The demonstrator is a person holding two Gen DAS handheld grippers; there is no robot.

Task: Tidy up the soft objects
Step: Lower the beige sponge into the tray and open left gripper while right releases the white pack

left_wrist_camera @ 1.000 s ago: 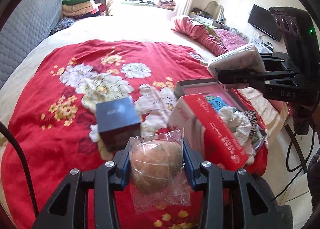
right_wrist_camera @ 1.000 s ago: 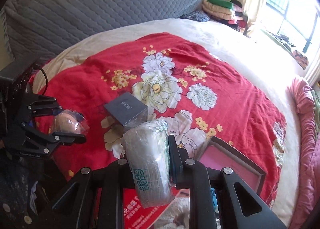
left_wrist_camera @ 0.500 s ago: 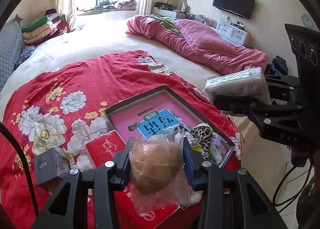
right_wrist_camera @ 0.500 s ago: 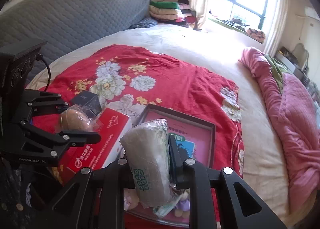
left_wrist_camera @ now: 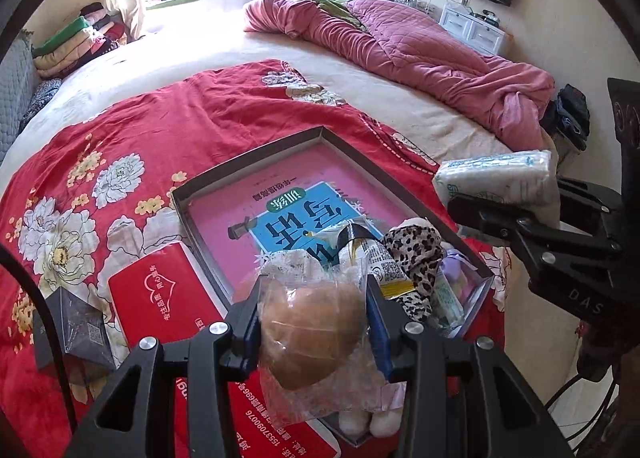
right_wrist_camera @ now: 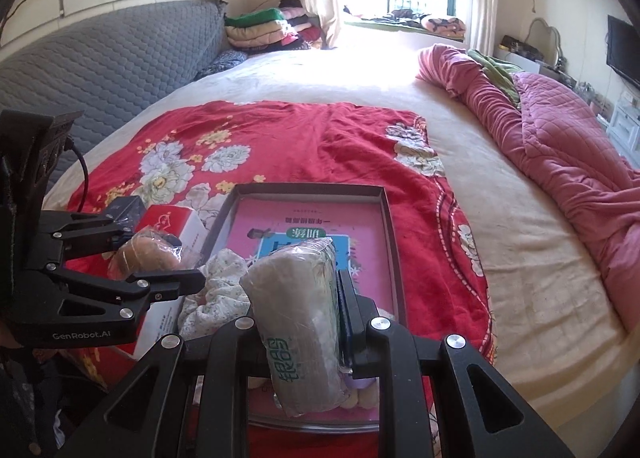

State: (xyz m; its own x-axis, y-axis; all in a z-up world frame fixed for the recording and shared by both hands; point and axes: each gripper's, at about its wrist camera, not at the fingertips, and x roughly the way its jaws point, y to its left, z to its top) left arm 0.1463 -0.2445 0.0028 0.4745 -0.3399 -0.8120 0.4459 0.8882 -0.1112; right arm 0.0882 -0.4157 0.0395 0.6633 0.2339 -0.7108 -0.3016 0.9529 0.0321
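On a bed's red floral blanket, shallow tray, left gripper clamping bagged bun, right gripper clamping tissue pack.

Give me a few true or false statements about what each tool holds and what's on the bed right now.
1. The left tool grips a bagged bun. True.
2. The right tool is empty. False: it grips a tissue pack.
3. The tray holds a pink book. True.
4. The red box lies inside the tray. False: it lies beside it on the red blanket.
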